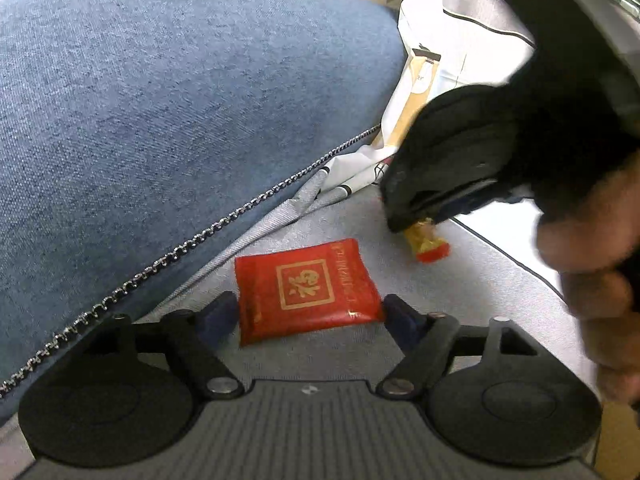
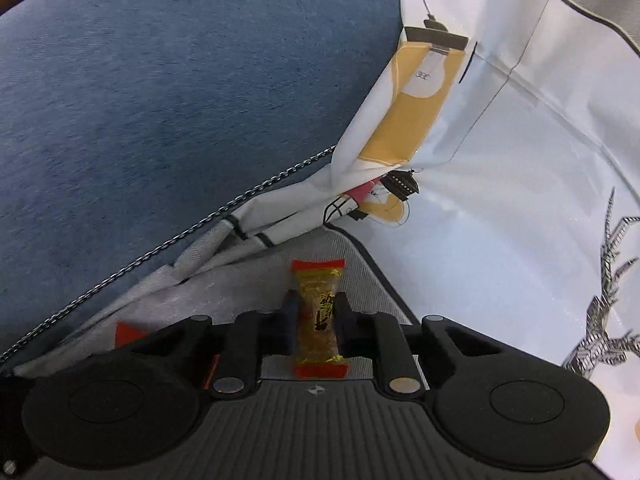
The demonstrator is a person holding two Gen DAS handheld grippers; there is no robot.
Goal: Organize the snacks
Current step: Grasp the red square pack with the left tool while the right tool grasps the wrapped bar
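Observation:
A flat red packet (image 1: 306,290) with a gold square emblem lies on the grey woven fabric (image 1: 340,216). My left gripper (image 1: 308,310) is open, one fingertip at each short edge of the packet; I cannot tell whether they touch it. My right gripper (image 2: 318,316) is shut on a slim gold candy bar (image 2: 320,312) with red ends, gripped across its middle just above the fabric. In the left wrist view the right gripper (image 1: 404,218) comes in from the upper right, and the candy bar (image 1: 426,242) sticks out below its tips. A corner of the red packet (image 2: 128,334) shows behind my right gripper's left arm.
A big blue cushion (image 1: 168,100) edged with a metal chain (image 1: 192,240) fills the left and overhangs the fabric. A crumpled white bag (image 2: 500,184) printed with a yellow light bulb and a deer rises on the right. A person's hand (image 1: 592,248) holds the right gripper.

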